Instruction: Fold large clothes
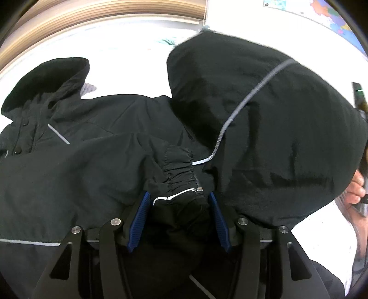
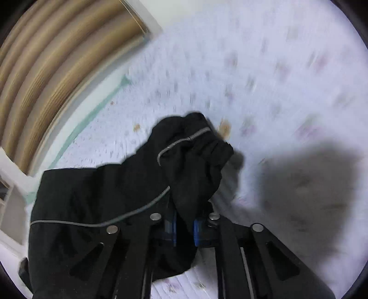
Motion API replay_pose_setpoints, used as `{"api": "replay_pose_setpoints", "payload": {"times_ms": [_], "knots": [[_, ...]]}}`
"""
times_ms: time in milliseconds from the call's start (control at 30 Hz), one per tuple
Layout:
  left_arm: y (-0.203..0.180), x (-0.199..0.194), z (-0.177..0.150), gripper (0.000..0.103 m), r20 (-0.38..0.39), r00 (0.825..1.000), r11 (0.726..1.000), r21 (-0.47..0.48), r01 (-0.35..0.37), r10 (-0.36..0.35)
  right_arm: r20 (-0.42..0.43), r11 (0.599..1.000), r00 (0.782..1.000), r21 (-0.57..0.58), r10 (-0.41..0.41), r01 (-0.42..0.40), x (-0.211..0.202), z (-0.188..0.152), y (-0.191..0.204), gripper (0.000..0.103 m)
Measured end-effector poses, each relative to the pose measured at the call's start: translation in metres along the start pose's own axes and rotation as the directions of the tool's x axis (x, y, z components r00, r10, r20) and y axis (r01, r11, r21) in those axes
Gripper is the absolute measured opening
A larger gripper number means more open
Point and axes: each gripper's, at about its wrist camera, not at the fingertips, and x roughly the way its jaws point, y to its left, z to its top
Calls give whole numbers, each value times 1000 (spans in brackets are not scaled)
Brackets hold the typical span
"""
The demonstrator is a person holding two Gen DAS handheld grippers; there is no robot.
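A large black jacket (image 1: 92, 161) with thin grey piping lies spread on the bed, its collar (image 1: 50, 80) at the upper left. One sleeve cuff (image 1: 179, 170) lies between the blue pads (image 1: 140, 214) of my left gripper (image 1: 179, 195), whose jaws stand apart and do not visibly press on it. A raised fold of the jacket (image 1: 264, 126) bulges on the right. In the right wrist view my right gripper (image 2: 185, 216) is shut on the other sleeve (image 2: 191, 156), holding its cuff bunched up above the sheet.
The bed sheet (image 2: 253, 69) is white with a faint flower print. A wooden headboard (image 2: 46, 69) curves along the far left. A person's hand (image 1: 356, 191) shows at the right edge of the left wrist view. A map (image 1: 333, 18) hangs on the wall.
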Motion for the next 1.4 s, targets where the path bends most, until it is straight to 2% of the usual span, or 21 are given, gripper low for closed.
{"api": "replay_pose_setpoints", "payload": {"times_ms": [67, 167, 233, 267, 367, 500, 600, 767, 833, 900, 1000, 1100, 1267, 1400], "knots": [[0, -1, 0, 55, 2, 1000, 1000, -2, 3, -3, 107, 995, 990, -35, -88, 92, -36, 5, 2, 13], [-1, -2, -1, 55, 14, 1000, 1000, -6, 1, 0, 210, 977, 956, -9, -206, 212, -77, 12, -8, 13], [-1, -2, -1, 55, 14, 1000, 1000, -5, 2, -2, 226, 955, 929, 16, -293, 297, -90, 16, -18, 13], [-1, -2, -1, 55, 14, 1000, 1000, -5, 2, -2, 215, 951, 927, 27, -306, 307, -90, 17, -24, 13], [-1, -2, 0, 55, 11, 1000, 1000, -8, 2, -2, 131, 954, 946, 94, -296, 285, -78, 15, -48, 13], [2, -4, 6, 56, -18, 1000, 1000, -9, 15, -16, 102, 958, 954, 91, -282, 273, -71, 19, -47, 13], [7, -23, 15, 56, -49, 998, 999, -1, 50, -50, 100, 983, 978, 58, -181, 176, -80, 21, -28, 13], [44, -96, 25, 55, 4, 994, 990, -83, 113, -113, 116, 986, 987, -114, -111, 124, -115, 22, 57, 13], [70, -132, 27, 55, 26, 993, 985, -126, 120, -118, 114, 981, 992, -178, -62, 82, -127, 17, 98, 13], [101, -164, 26, 55, 37, 995, 982, -161, 97, -92, 97, 964, 995, -263, -21, 46, -133, 4, 152, 13], [140, -202, 15, 55, 27, 1000, 981, -195, 17, -12, 60, 931, 998, -366, 34, -10, -137, -21, 220, 13], [187, -245, -10, 55, 49, 998, 966, -258, -17, 30, 0, 886, 996, -456, 93, -83, -134, -57, 290, 13], [249, -294, -58, 55, 69, 997, 935, -353, -18, 45, -103, 812, 984, -555, 145, -178, -118, -126, 388, 14], [284, -315, -87, 55, 71, 995, 928, -372, -37, 68, -209, 767, 960, -579, 188, -276, -99, -173, 446, 14]]}}
